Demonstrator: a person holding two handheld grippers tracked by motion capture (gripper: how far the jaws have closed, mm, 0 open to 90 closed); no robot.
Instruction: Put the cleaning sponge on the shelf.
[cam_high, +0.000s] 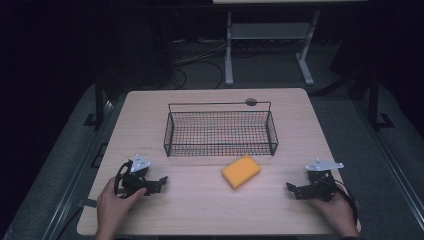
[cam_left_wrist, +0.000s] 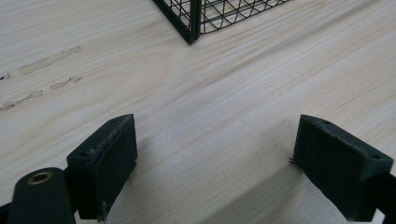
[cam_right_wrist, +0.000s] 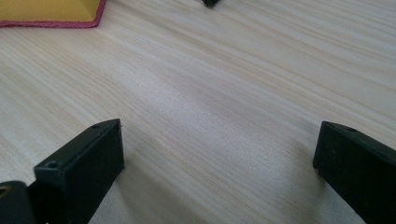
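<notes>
Dim room (lit tabletop), soft focus

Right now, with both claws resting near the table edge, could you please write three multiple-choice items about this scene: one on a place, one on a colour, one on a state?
1. Where does the sponge lie?
A. inside the wire basket
B. on the table, just in front of the basket
C. between the left claw's jaws

2. What colour is the sponge's top?
A. yellow-orange
B. blue
C. white

3. How do the right claw's jaws stand?
A. shut on the sponge
B. shut on nothing
C. open, nothing between them

Key: 1 B, the high view shows it outside the wire wall; 2 A, it is plainly yellow-orange there; 3 C, the right gripper view shows bare wood between wide jaws.
</notes>
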